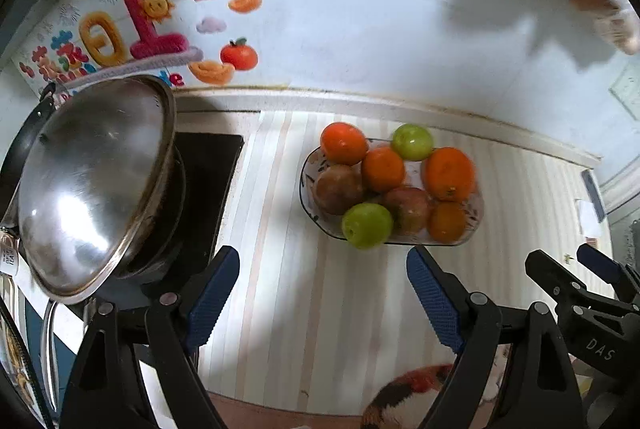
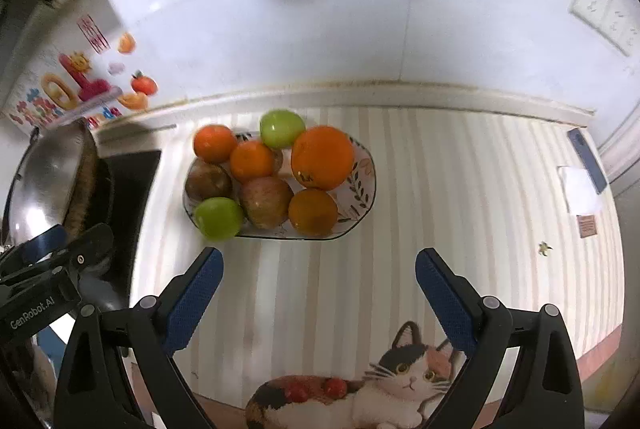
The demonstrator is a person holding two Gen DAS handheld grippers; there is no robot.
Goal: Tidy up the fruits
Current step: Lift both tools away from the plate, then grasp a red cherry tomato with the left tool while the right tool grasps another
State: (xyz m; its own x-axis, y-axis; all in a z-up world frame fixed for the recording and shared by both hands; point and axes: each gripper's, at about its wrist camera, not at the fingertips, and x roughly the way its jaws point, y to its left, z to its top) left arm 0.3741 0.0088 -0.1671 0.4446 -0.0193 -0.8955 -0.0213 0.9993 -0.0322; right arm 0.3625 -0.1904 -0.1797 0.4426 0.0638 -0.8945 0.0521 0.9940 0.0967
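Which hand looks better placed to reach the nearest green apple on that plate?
Probably the left. The left gripper is open and empty, with the front green apple just ahead between its fingers; from the right gripper it sits off left.

**Hidden and cropped regions**

Left wrist view: cat-print mat (image 1: 404, 397) cut by the lower edge and masked by gripper arms; hand (image 1: 600, 9) blurred, cropped at the right edge. Right wrist view: plate (image 2: 360, 189) mostly buried under fruit; wall sticker (image 2: 76, 89) lettering unreadable.

Counter surroundings — non-task items
Steel wok lid (image 1: 92, 189) left; festive wall sticker (image 1: 132, 33) behind; cat-print mat (image 2: 360, 385) at front edge — phone (image 2: 588, 159) far right.
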